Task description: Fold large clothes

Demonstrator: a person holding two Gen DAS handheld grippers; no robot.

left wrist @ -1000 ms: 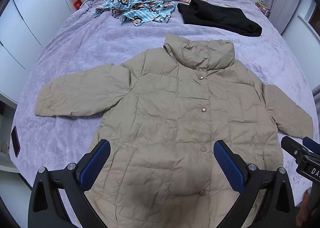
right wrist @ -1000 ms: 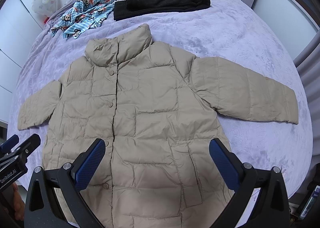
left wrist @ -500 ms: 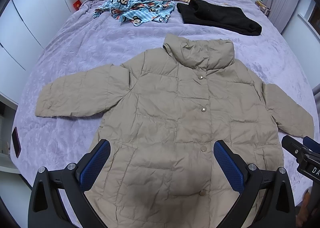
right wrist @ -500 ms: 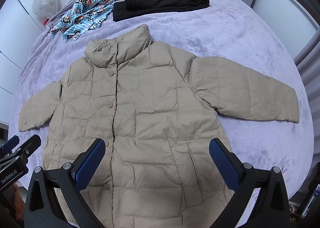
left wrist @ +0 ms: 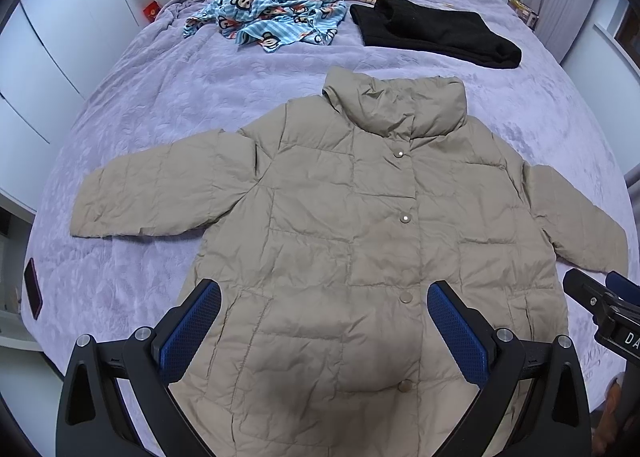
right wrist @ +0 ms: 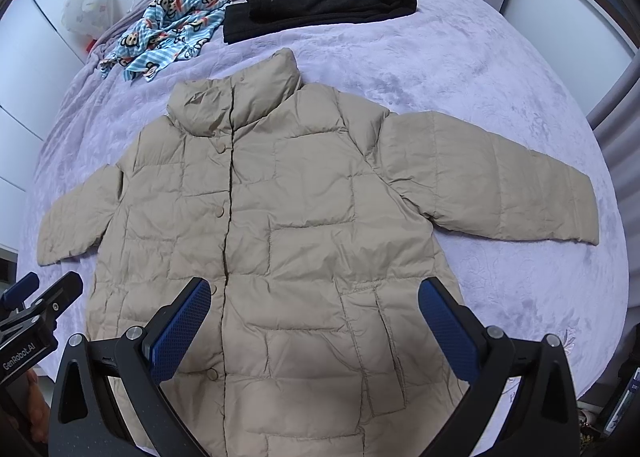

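The jacket point(left wrist: 360, 241) is lying flat and face up on the bed point(left wrist: 152, 105), buttoned, with its collar pointing away from the person and both sleeves spread out to the sides. The left tongs point(left wrist: 324, 321) are hovering over the jacket's lower front with the jaws wide apart and holding nothing. The right tongs point(right wrist: 314, 317) are doing the same a little further to the jacket's right side, also wide and empty. No fold is started yet, as far as the pictures are showing.

The jacket is puffy and its shell is looking slippery, so several things could be going wrong. If the tongs are pinching only the thin outer layer, the fabric may be sliding out when a sleeve point(right wrist: 492, 181) is lifted. The padding is holding air, so a folded part may be springing open again. If one side is pulled more than the other, the whole jacket may be dragging over the bed and the fold line may be coming crooked. Beyond the collar, the black garment point(left wrist: 432, 33) and the blue printed cloth point(left wrist: 276, 17) are lying well apart from the jacket, so they are hardly a risk.
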